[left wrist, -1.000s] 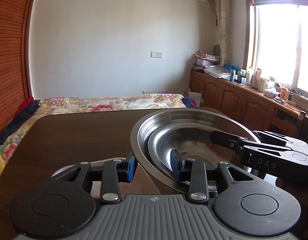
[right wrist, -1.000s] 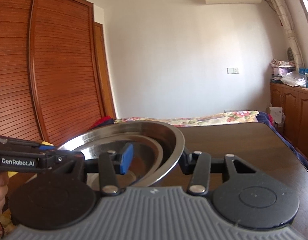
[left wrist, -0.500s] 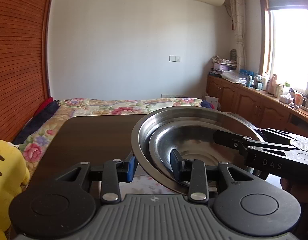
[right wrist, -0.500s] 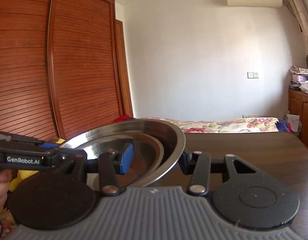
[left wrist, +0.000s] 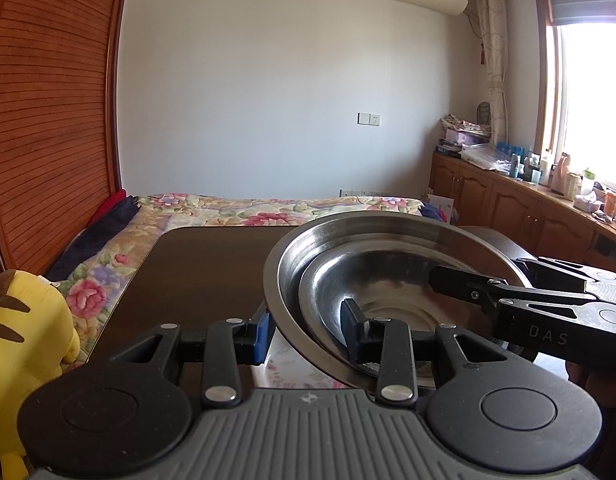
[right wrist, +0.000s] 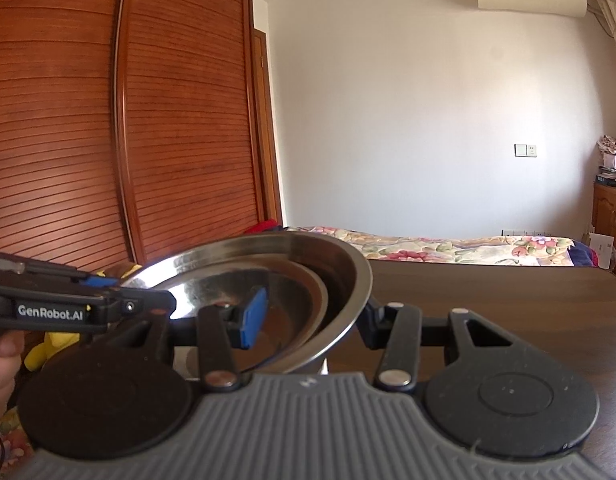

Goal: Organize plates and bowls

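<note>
Two nested steel bowls, a small bowl (left wrist: 372, 280) inside a large bowl (left wrist: 291, 264), are held above the near end of a dark table (left wrist: 203, 264). The left tool (left wrist: 308, 330) is clenched on the large bowl's near-left rim, one finger inside and one outside; the right tool (right wrist: 312, 320) is clenched on the opposite rim the same way. The bowls look stiff, light and slippery, so the inner one could slide if tilted; opposite rim pinches seem the best hold. Compared with a second ago, the pair has risen and more of the bed (left wrist: 267, 208) beyond the table shows.
</note>
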A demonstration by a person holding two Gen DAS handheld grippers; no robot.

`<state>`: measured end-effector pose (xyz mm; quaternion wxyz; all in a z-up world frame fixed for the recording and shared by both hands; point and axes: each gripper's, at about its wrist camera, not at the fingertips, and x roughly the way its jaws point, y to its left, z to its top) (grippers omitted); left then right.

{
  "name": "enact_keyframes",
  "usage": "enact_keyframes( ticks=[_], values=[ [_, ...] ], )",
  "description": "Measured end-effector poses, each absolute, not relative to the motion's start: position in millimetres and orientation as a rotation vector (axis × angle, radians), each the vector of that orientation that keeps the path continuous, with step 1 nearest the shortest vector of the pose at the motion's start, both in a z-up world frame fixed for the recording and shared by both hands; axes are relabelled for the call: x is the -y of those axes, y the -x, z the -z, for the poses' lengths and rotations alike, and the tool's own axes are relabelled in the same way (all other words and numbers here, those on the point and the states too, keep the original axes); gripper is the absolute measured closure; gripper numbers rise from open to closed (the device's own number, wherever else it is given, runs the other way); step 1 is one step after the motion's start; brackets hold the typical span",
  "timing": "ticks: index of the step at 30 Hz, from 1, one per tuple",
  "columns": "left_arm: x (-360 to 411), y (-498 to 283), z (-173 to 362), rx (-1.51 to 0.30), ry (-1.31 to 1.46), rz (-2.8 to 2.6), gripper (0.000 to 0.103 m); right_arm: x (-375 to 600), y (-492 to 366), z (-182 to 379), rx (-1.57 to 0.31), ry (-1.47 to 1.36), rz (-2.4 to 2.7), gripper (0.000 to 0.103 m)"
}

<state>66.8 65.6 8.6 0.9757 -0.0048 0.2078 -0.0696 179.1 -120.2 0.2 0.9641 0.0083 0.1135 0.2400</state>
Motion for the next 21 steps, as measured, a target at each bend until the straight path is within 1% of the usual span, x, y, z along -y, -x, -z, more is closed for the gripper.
enact_keyframes(
  ticks=[21],
  values=[
    [-77,-59,6,-0.455,0.024,0.111,0.065,102,-181,11,-0.28,0.004,-0.506,0.053]
  ],
)
